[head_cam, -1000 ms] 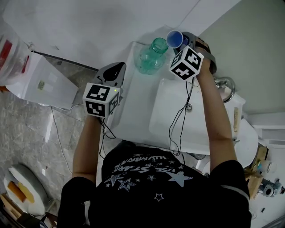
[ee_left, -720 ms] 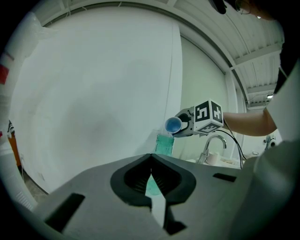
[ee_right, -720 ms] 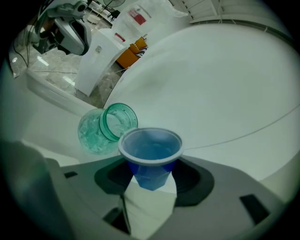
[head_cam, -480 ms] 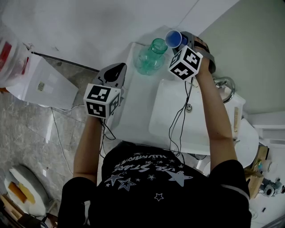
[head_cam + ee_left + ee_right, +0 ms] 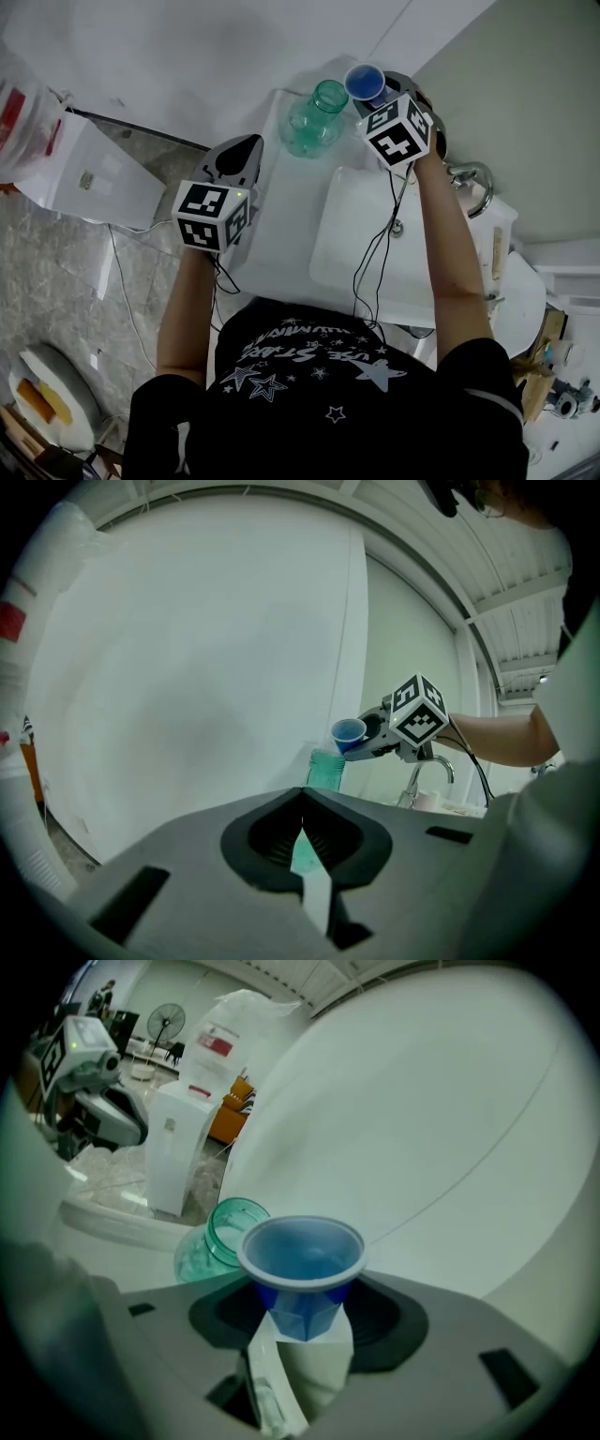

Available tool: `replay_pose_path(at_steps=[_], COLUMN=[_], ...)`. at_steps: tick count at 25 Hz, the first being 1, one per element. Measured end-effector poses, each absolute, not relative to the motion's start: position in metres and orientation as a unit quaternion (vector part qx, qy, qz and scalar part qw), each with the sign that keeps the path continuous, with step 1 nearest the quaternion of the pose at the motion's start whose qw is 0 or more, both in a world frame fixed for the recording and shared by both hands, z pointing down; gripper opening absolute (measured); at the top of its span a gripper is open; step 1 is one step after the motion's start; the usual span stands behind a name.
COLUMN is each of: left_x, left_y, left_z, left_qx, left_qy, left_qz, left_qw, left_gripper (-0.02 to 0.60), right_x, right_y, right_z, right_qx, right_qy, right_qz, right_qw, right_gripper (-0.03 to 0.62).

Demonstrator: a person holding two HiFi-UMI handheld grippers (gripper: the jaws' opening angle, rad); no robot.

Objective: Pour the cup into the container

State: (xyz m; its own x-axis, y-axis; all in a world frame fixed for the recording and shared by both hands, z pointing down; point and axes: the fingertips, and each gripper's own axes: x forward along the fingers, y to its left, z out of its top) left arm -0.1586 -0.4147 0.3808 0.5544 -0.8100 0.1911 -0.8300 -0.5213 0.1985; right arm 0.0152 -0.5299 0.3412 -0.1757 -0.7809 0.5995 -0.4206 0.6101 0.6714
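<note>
1. Cup: blue, held up at the far right corner of the white worktop, mouth slightly above and just beside the rim of the container. Contents not to be made out.
2. At the left: left hand-held gripper, jaws closed together on nothing, hovering over the left edge of the worktop and pointing toward the container, well apart from it.
3. In the middle: container, a green see-through jar, upright on the worktop, mouth open, no lid seen.
4. At the right: right hand-held gripper, clamped on the lower part of the cup, one jaw on each side.
5. Further right: sink with its tap, not involved.
6. Just changed: right hand-held gripper rolled compared with a second ago, with the cup mouth brought a little nearer to the jar. Left side unchanged.
7. Meaning for the task: probably the start of the tilt. No stream visible, so pouring seemingly not begun. More roll needed, with the lip kept over the jar opening.
</note>
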Motion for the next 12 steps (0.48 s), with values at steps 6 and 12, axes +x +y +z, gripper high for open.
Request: replay_pose_path(at_steps=[6,12], left_x=[-0.155,-0.147], left_y=[-0.402,-0.382], left_z=[0.385,0.385], left_qx=[0.863,0.857], left_qy=[-0.483,-0.493], left_qz=[0.045,0.053], left_qw=[0.141,0.139], left_gripper=[0.009,0.009], right_x=[0.015,0.017], right_y=[-0.517,-0.498], right_z=[0.338,0.330], right_qx=[0.424,0.417], right_qy=[-0.803,-0.843], right_qz=[-0.094,-0.065], right_qw=[0.408,0.333], right_gripper=[0.252,0.253])
